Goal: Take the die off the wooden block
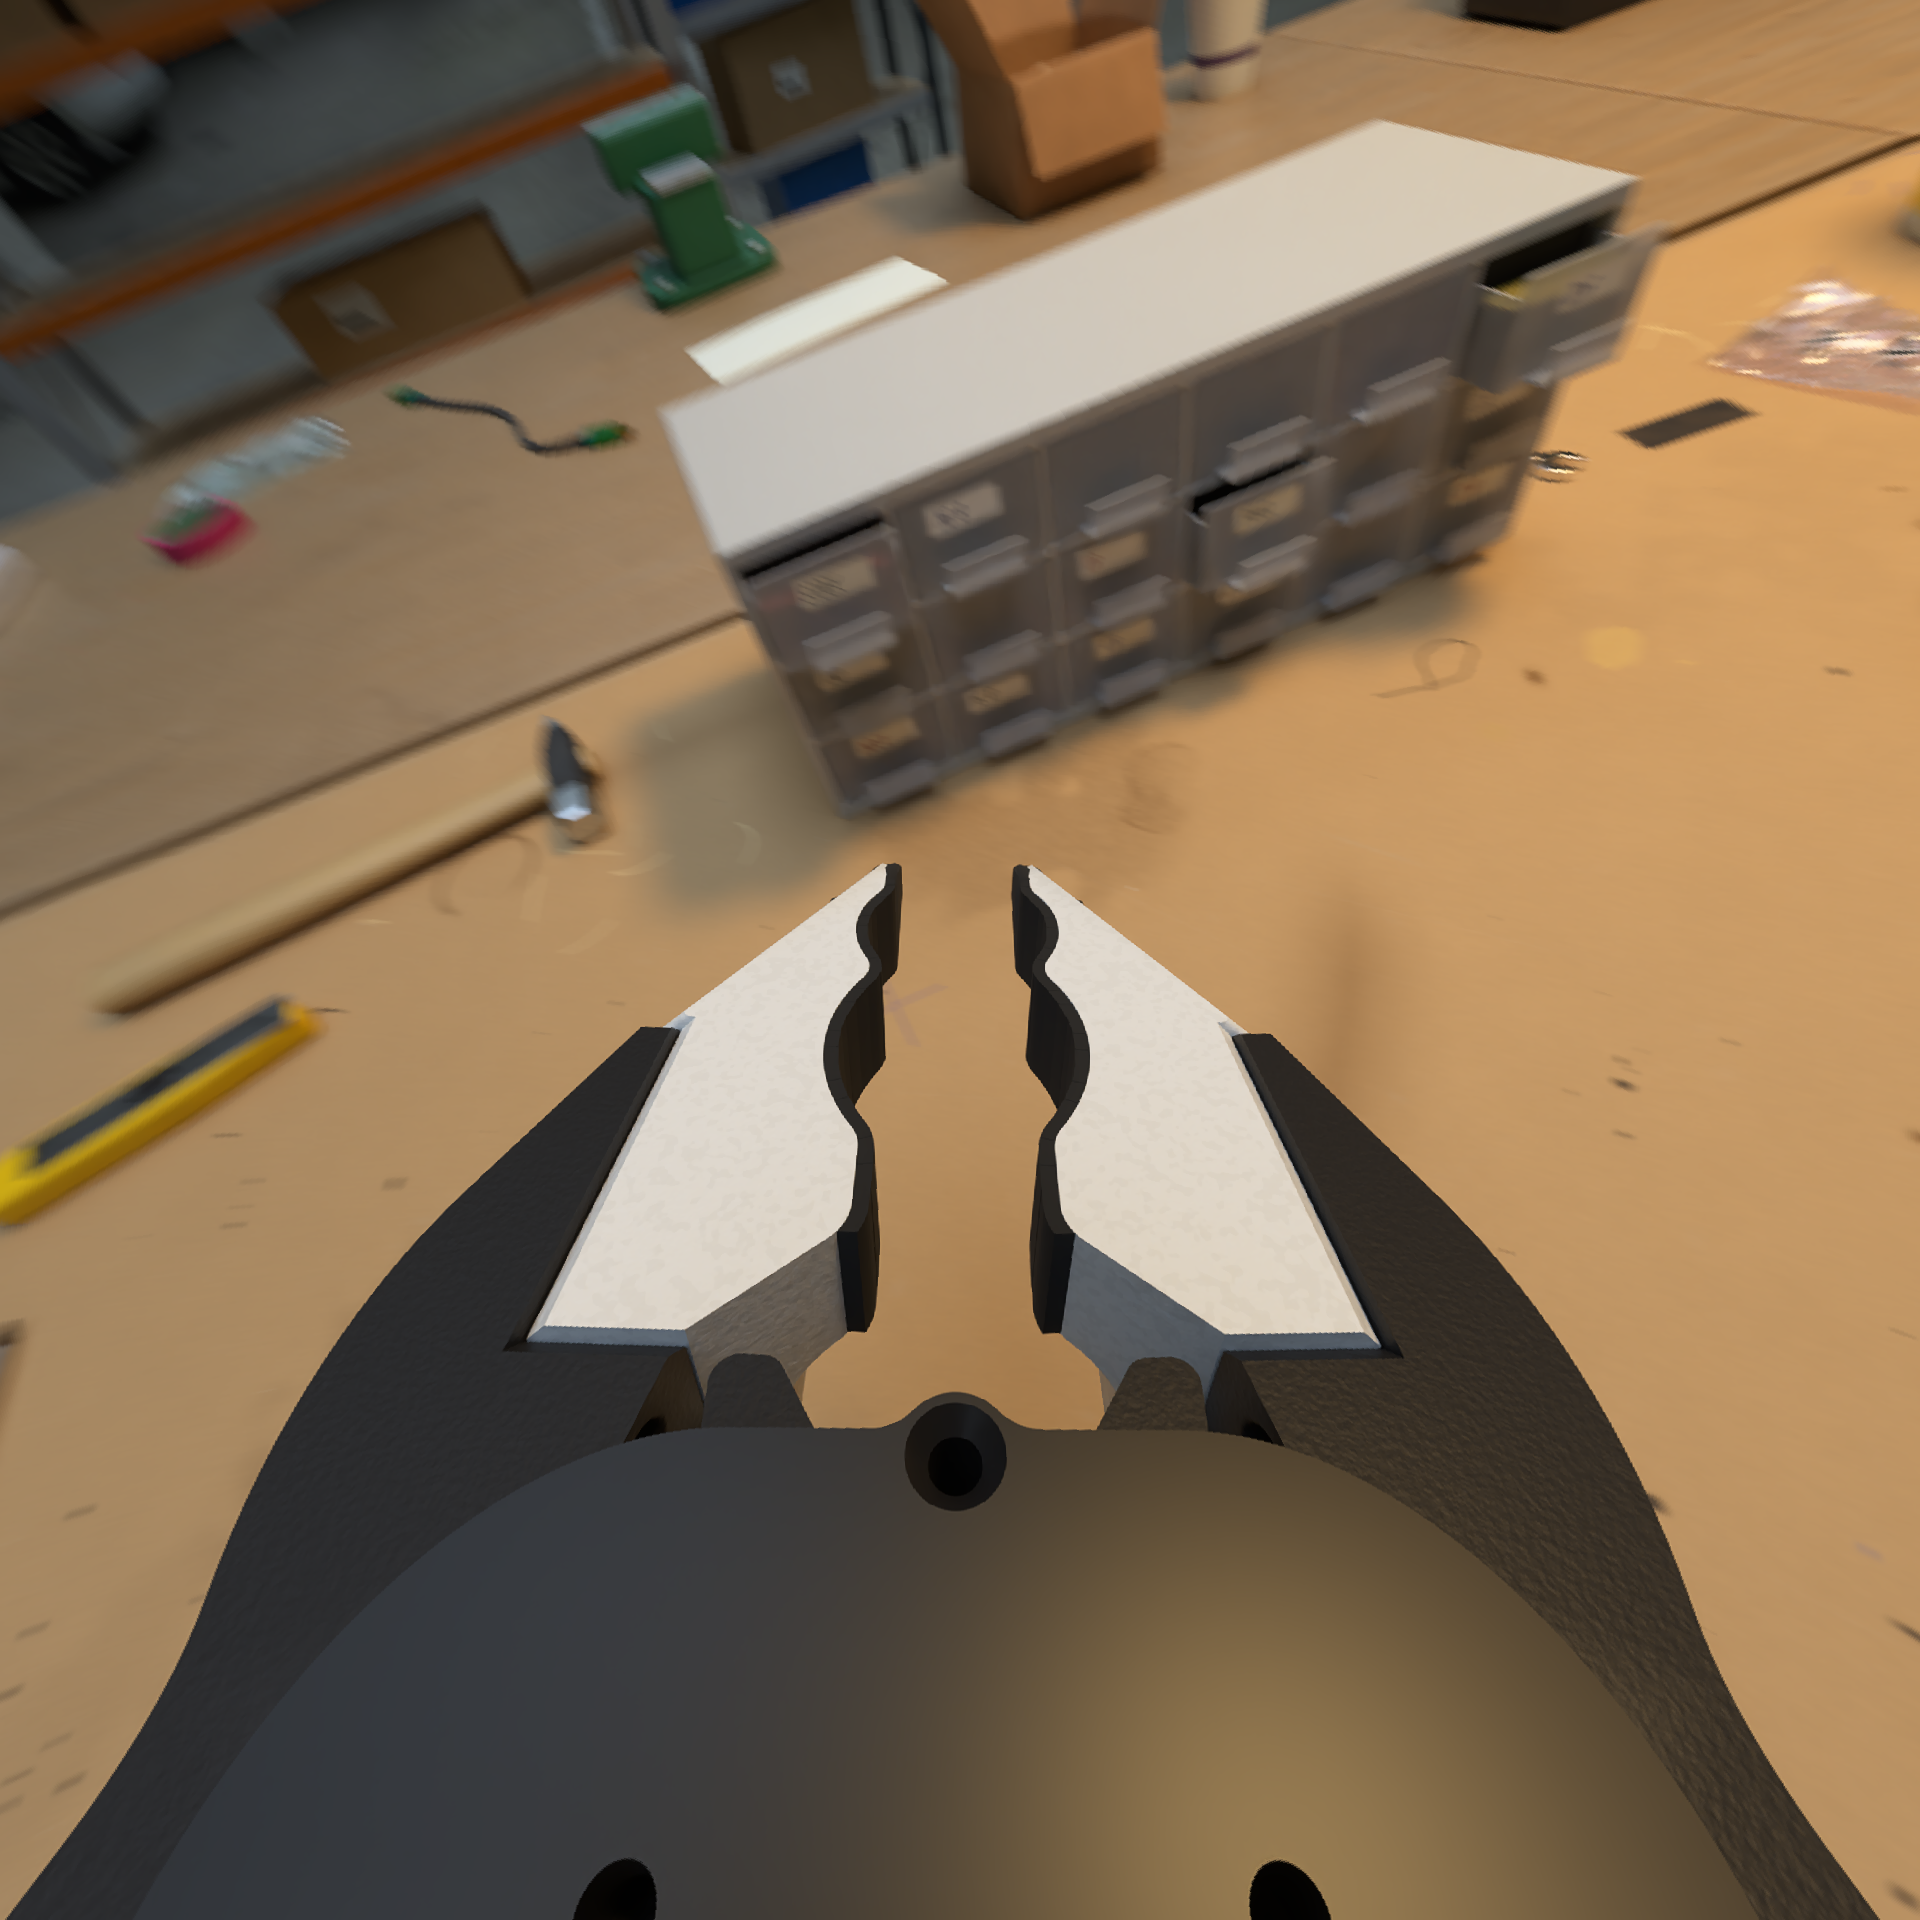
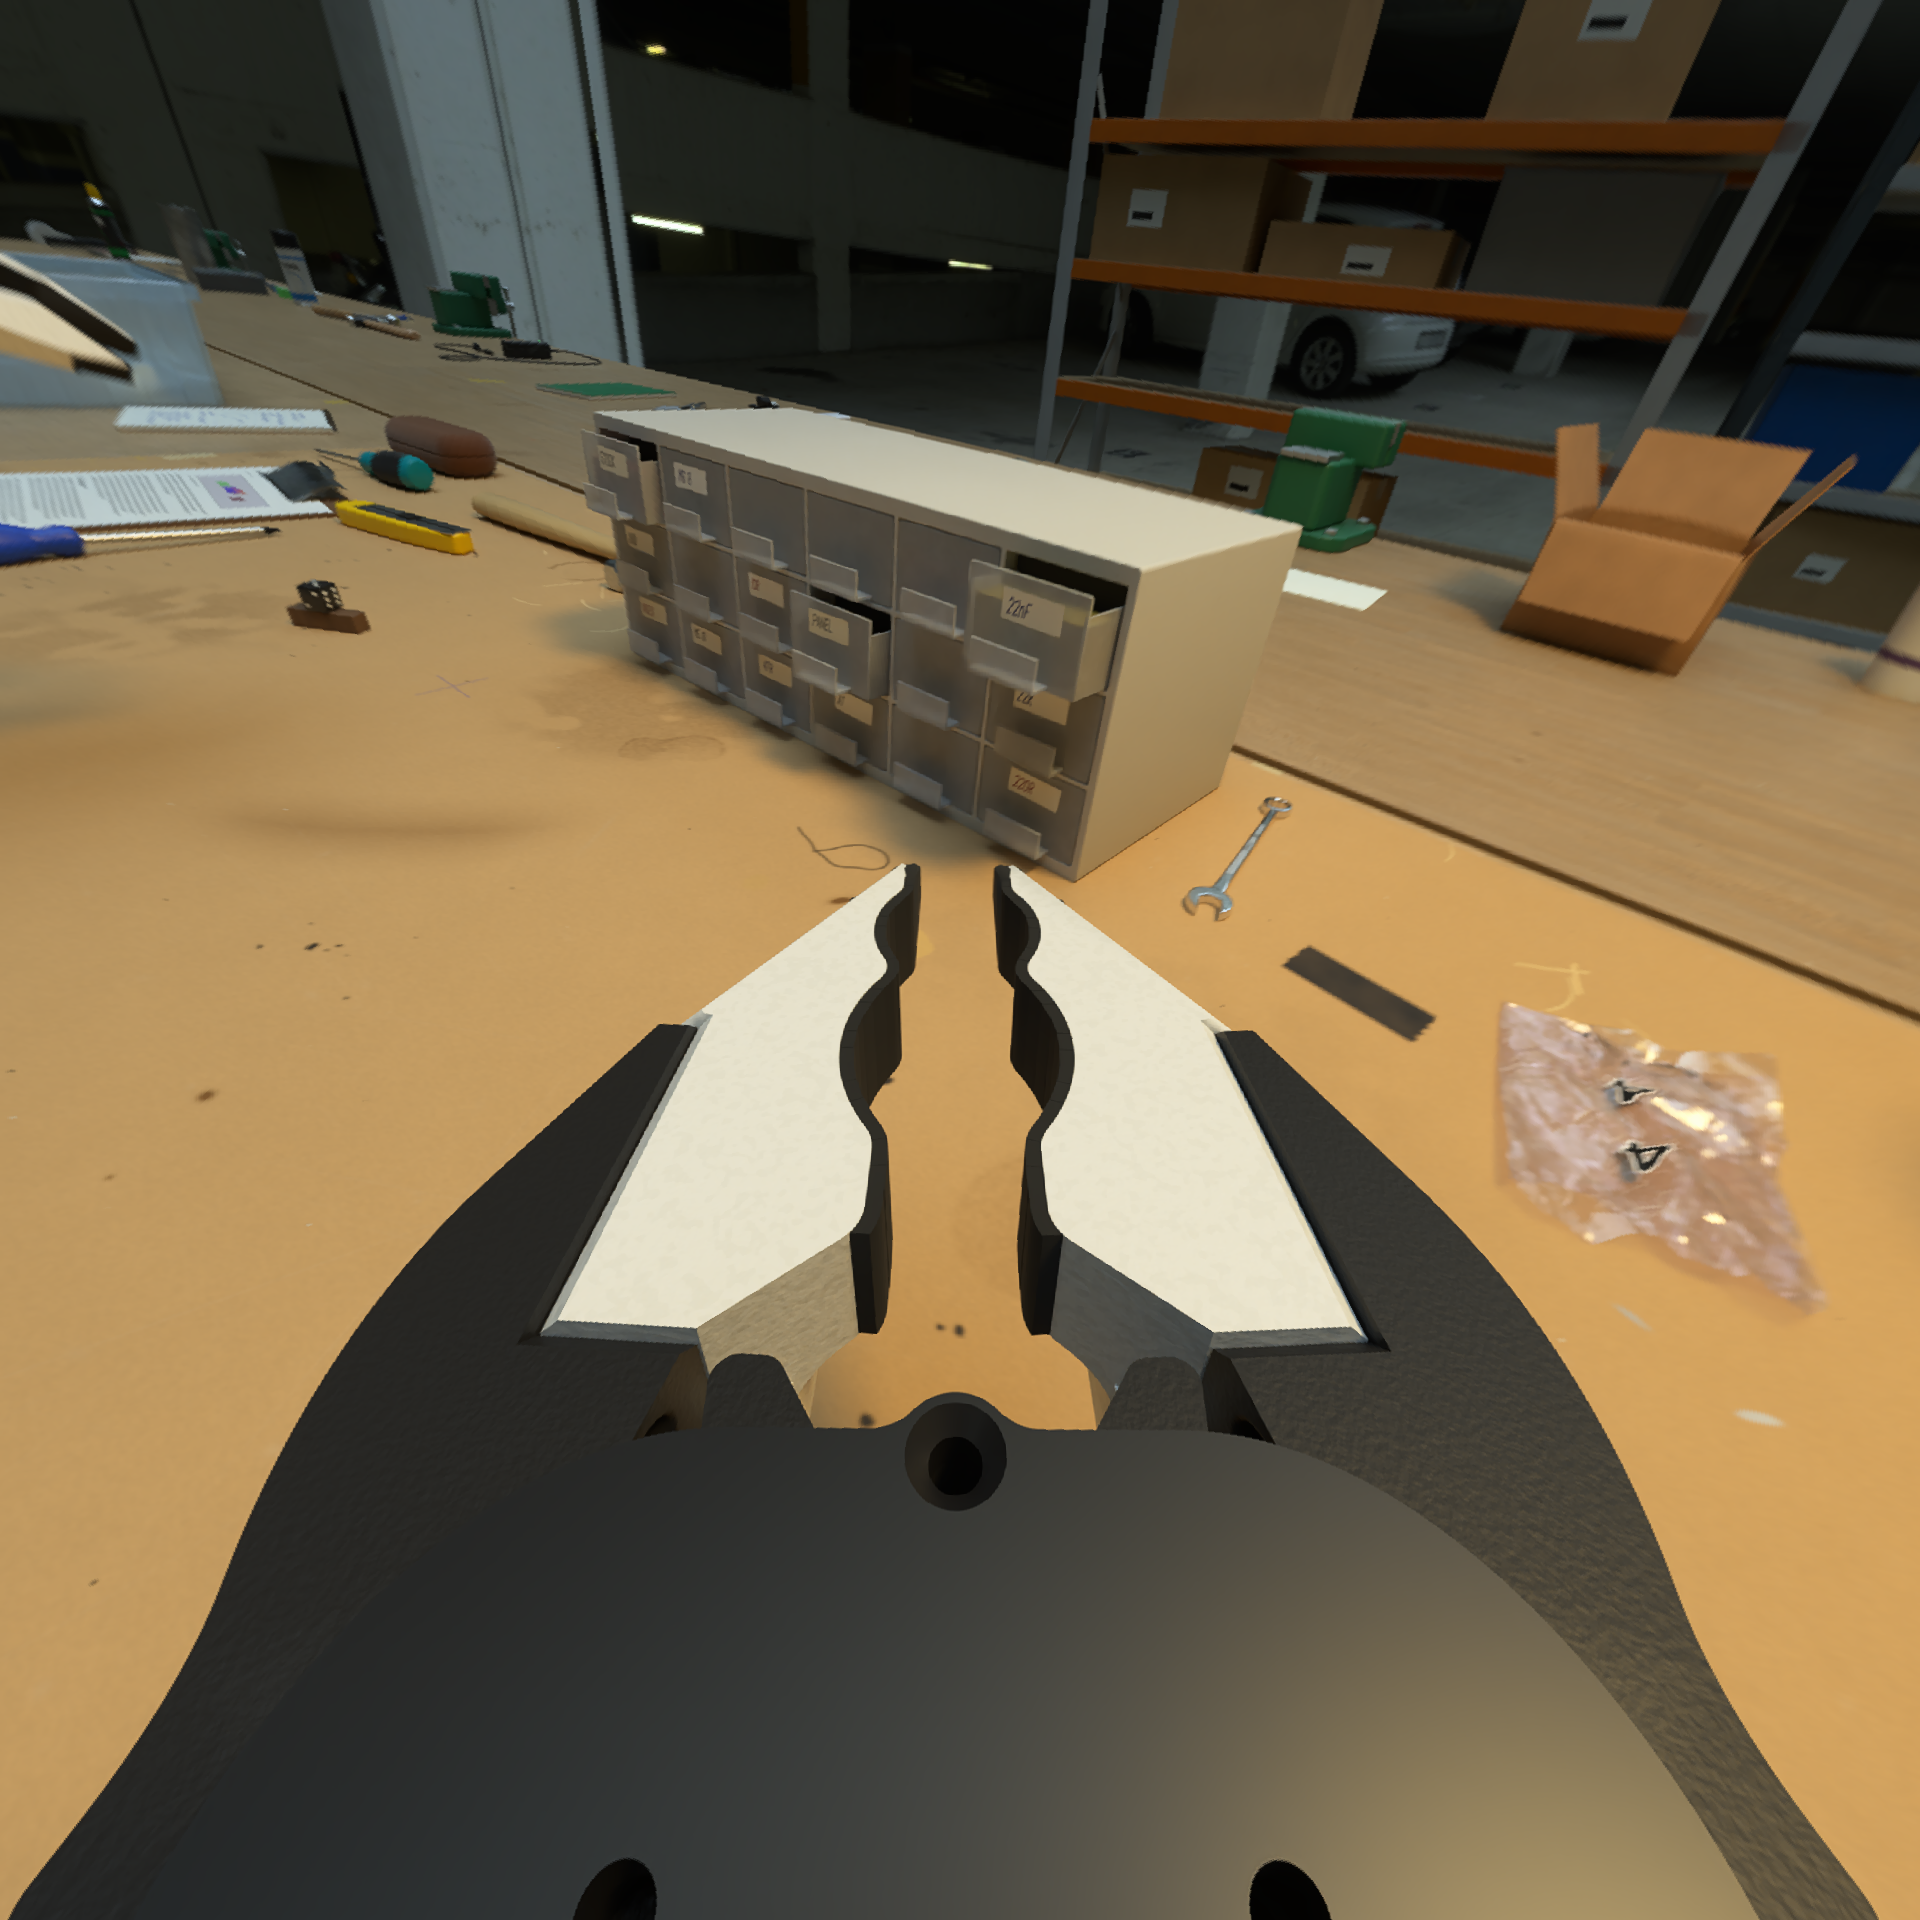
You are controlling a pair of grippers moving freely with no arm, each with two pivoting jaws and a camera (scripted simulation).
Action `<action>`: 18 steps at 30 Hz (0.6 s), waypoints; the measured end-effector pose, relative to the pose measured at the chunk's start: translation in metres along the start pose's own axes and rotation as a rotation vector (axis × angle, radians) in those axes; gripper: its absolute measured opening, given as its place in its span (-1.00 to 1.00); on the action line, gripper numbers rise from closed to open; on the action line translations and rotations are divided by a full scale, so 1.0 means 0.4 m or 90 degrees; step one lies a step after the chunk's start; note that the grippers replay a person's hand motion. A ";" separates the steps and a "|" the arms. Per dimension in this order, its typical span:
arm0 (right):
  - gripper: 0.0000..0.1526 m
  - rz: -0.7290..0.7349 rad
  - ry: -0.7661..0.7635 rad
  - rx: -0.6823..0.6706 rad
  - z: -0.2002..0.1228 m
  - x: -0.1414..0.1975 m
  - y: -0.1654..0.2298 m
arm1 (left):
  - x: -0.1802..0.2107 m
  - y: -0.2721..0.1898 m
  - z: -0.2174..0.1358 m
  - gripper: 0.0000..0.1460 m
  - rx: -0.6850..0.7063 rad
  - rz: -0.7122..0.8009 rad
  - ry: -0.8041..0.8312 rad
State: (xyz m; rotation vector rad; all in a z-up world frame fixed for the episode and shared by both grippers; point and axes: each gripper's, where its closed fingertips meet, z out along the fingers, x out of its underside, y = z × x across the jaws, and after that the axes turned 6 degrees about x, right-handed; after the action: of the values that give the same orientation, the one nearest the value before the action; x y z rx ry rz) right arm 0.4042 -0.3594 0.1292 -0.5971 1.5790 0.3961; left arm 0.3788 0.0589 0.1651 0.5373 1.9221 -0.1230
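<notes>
In the right wrist view a small dark die (image 2: 318, 594) with white pips sits on a low brown wooden block (image 2: 330, 620) on the table, far off at the left. My right gripper (image 2: 956, 873) is open and empty, far from the die, pointing at the drawer cabinet. My left gripper (image 1: 956, 871) is open and empty over bare table. The die and block do not show in the left wrist view. The tip of the other gripper (image 2: 62, 327) shows at the far left edge of the right wrist view.
A beige cabinet of small drawers (image 2: 914, 582) (image 1: 1122, 457) stands ahead, some drawers pulled out. Around it lie a hammer (image 1: 343, 873), a yellow utility knife (image 1: 145, 1112) (image 2: 405, 525), a wrench (image 2: 1236, 860), a plastic bag (image 2: 1652, 1143), a cardboard box (image 2: 1652, 551) and a green vise (image 1: 681, 197).
</notes>
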 end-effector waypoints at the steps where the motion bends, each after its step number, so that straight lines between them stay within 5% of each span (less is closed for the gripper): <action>1: -0.79 -0.011 -0.002 0.006 -0.002 -0.006 -0.004 | -0.013 0.028 -0.014 -0.72 -0.032 0.016 -0.011; 6: -0.66 -0.066 -0.025 0.019 -0.012 -0.033 0.000 | -0.077 0.148 -0.098 -0.73 -0.107 -0.019 -0.120; 12: -0.59 -0.037 -0.018 0.040 0.005 -0.006 -0.005 | -0.002 0.314 -0.114 -0.71 -0.180 0.016 0.016; 16: -0.53 -0.044 -0.029 0.107 -0.006 -0.026 -0.013 | 0.063 0.326 -0.104 -0.72 -0.003 -0.065 0.144; 18: -0.50 -0.057 -0.024 0.140 -0.007 -0.033 -0.008 | 0.111 0.355 -0.103 -0.71 0.007 -0.074 0.251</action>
State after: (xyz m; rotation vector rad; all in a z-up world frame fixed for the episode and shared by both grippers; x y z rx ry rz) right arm 0.4042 -0.3617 0.1427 -0.4856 1.5291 0.1632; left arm 0.3897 0.2131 0.1649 0.4824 2.3390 -0.1088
